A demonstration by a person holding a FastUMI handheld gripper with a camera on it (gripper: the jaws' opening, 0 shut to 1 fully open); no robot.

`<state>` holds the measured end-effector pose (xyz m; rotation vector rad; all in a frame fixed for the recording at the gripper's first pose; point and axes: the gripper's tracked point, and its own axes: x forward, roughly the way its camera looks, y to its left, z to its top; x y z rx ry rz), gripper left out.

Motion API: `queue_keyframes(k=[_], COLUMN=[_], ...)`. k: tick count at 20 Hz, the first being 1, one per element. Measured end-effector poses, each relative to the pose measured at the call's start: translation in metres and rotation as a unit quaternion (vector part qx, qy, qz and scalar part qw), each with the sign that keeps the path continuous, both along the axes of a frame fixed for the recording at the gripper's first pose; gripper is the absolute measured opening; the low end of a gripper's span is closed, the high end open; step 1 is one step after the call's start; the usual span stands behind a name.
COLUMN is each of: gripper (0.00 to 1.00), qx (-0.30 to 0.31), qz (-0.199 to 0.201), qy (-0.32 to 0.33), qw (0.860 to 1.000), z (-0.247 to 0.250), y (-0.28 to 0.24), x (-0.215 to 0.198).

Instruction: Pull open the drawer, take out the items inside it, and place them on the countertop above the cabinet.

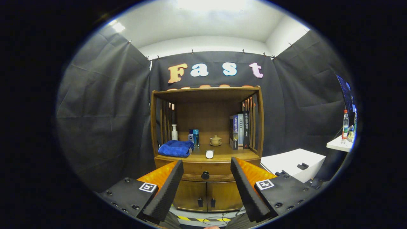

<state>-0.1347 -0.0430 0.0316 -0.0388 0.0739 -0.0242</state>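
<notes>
Gripper view: cabinet seen head-on, well beyond the fingers
Drawer (205,174): shut, a wide band under the worktop, its long axis running side to side; the dark round knob (205,175) faces the camera, seen in the gap between the two fingers
Worktop (222,155): carries a folded blue towel (175,148) at the left, a white pump bottle (174,132) behind it, a blue bottle (196,137), a small lidded teacup (215,140), upright books (239,131) at the right — and a small white cylinder (209,154) near the front edge
Lower doors (206,195): both closed
Gripper (206,187): fingers spread wide, holding nothing — apart from the cabinet
</notes>
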Motion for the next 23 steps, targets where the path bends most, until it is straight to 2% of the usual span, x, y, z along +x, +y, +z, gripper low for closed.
queue_keyframes(k=[8, 23], gripper=[0.97, 0.97], qx=[0.029, 0.005], qz=[-0.016, -0.011], qy=[-0.017, -0.010], qw=[0.999, 1.000], z=[-0.006, -0.017], y=[-0.008, -0.003], x=[0.006, 0.009])
